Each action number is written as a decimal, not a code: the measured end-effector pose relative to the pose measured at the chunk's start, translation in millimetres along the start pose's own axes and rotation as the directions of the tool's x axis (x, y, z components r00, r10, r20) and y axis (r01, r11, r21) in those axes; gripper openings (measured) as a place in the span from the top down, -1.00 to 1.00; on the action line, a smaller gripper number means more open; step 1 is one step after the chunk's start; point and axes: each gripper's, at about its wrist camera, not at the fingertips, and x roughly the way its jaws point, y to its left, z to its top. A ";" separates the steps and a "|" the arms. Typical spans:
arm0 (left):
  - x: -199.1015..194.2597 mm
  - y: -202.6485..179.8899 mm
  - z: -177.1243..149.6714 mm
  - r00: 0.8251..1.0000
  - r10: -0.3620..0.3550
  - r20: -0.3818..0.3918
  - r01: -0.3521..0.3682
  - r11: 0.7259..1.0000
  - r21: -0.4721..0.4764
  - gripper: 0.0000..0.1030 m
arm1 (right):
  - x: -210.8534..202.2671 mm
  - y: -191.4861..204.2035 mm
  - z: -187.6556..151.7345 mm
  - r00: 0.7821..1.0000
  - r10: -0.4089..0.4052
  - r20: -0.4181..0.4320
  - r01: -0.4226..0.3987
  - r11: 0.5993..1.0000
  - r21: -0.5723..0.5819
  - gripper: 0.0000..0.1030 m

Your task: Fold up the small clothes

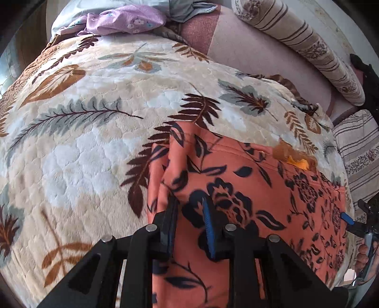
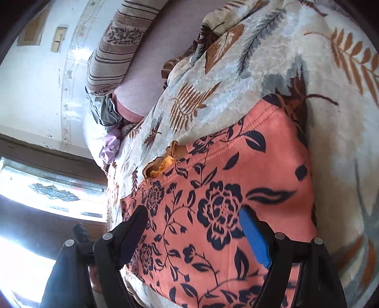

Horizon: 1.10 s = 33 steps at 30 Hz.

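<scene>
The orange floral garment [image 1: 248,189] lies on a leaf-patterned blanket [image 1: 83,142] covering the bed, near its front edge. The left gripper [image 1: 189,210] stands narrow, its jaws above the garment's left part; whether cloth is pinched I cannot tell. The right gripper [image 2: 194,220] stands wide over the garment, holding nothing. Far off lie a lilac cloth [image 1: 123,21] and a striped bolster [image 1: 303,45].

Leaf-print blanket [image 1: 94,99] over bed, striped bolster [image 1: 308,52], pale wall [image 2: 30,94].
</scene>
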 end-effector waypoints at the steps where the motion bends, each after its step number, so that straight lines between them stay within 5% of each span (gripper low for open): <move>1: 6.8 5.9 3.7 1.000 0.002 0.010 -0.001 1.000 -0.023 0.64 | 5.4 -9.4 12.8 1.000 0.016 -0.001 -0.016 1.000 0.019 -0.59; 3: 6.5 14.2 11.7 0.999 0.001 0.034 0.002 0.997 -0.078 0.76 | 4.9 -33.4 38.6 0.998 -0.015 0.069 0.010 0.997 0.072 -0.58; 7: -2.1 25.5 13.2 0.994 0.073 0.084 -0.060 0.988 -0.145 0.68 | -13.1 -72.1 53.9 0.967 0.084 0.240 -0.140 0.964 0.227 -0.58; 8: -2.2 30.1 11.5 0.991 0.110 0.079 -0.096 0.982 -0.160 0.34 | -14.8 -70.6 50.5 0.967 0.079 0.243 -0.134 0.967 0.216 -0.58; 9: -4.5 36.7 8.4 0.990 0.120 0.079 -0.104 0.977 -0.186 0.24 | -18.1 -65.1 44.7 0.968 0.045 0.246 -0.095 0.976 0.196 -0.58; 13: -36.9 53.2 -16.3 0.987 0.118 0.108 -0.088 0.964 -0.252 0.25 | -43.5 -37.2 10.4 0.962 -0.047 0.268 0.019 0.994 0.104 -0.59; 17: -79.4 38.6 -54.3 0.983 0.084 0.163 -0.056 0.984 -0.172 -0.02 | -64.5 -2.0 -41.3 0.965 -0.049 0.258 0.054 0.998 -0.011 -0.59; 21: -86.2 16.6 -95.4 0.989 0.036 0.147 -0.029 0.998 -0.051 -0.09 | -62.9 18.4 -104.2 0.986 0.004 0.164 0.008 0.998 -0.070 -0.59; 23: -62.0 17.7 -111.6 0.992 0.115 0.059 -0.112 0.992 -0.055 -0.09 | -54.7 19.4 -128.4 0.993 0.031 0.113 -0.022 0.996 -0.087 -0.59; 27: -76.5 17.7 -133.9 0.980 0.178 0.089 -0.174 0.983 -0.056 -0.12 | -45.3 -23.5 -142.0 0.989 -0.091 0.116 0.084 0.994 0.063 -0.57; 29: -94.4 17.4 -142.3 0.981 0.152 0.122 -0.144 0.987 -0.070 -0.12 | -63.5 -38.8 -148.8 0.980 -0.020 0.198 -0.016 0.984 0.177 -0.58; 33: -113.1 13.4 -158.1 0.979 0.133 0.153 -0.123 0.990 -0.070 -0.12 | -84.3 -29.0 -166.1 0.967 -0.023 0.253 -0.016 0.988 0.151 -0.59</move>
